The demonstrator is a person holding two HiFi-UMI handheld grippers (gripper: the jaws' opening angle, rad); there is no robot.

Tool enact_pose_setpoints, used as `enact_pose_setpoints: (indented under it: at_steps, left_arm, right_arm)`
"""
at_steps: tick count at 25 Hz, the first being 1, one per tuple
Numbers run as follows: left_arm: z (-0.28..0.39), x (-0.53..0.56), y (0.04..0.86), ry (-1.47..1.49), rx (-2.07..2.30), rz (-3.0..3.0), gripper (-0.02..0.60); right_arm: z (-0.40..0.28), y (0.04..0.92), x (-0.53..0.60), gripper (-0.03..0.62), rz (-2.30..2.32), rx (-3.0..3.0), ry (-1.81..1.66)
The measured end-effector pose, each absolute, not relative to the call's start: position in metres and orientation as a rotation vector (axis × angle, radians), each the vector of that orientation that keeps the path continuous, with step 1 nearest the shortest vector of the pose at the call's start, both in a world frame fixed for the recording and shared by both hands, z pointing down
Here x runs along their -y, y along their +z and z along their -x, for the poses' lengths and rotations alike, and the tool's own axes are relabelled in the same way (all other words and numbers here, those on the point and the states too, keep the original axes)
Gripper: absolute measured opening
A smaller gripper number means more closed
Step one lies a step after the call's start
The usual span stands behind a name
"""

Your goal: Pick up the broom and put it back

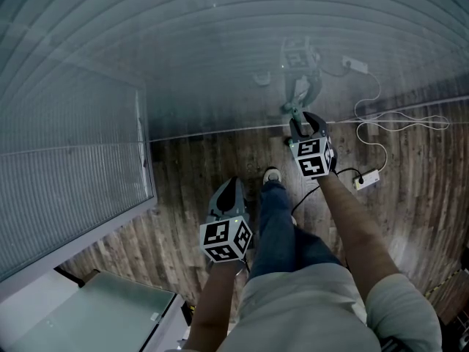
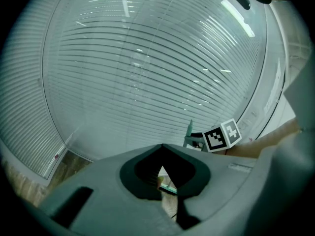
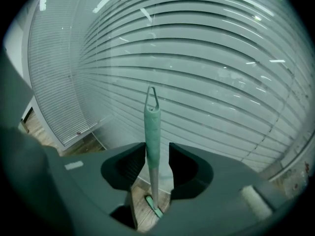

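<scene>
We found the right gripper (image 3: pixel 156 154) released, its jaws apart around the upright broom (image 3: pixel 152 124) handle by the blinds (image 3: pixel 221 82). The left gripper (image 2: pixel 162 149) was clenched on nothing. The jaws hid most of the broom head.

Broom (image 3: pixel 152 132): head mostly hidden under the right gripper's (image 3: pixel 157 149) body, only a green corner shows. In the head view its handle blurs into the glass glare. Forearms (image 1: pixel 359 233) cut off by the bottom edge. Box (image 1: pixel 102 314) cut off at the lower left. Socket strip (image 1: pixel 355 64) too small to make out.
</scene>
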State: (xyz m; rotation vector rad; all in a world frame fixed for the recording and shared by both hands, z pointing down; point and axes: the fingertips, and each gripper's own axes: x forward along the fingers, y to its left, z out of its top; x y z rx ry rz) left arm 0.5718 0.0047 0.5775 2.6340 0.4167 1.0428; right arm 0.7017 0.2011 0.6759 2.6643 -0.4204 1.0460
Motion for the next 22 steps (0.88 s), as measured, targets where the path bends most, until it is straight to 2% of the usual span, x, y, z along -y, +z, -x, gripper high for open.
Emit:
enact_pose_setpoints:
  at_steps: [14,22]
  left_arm:
    - [-0.565,-0.006,0.573,1.010,-0.422,-2.648,0.006]
    - [-0.553,-0.009,0.561,0.975,-0.416,-2.661,0.006]
  right_arm:
    - [-0.685,0.667,-0.198,0.164,-2.655,0.441,1.011]
    - [-0.661,0.629,-0.187,0.149,-2.730,0.464,0.912]
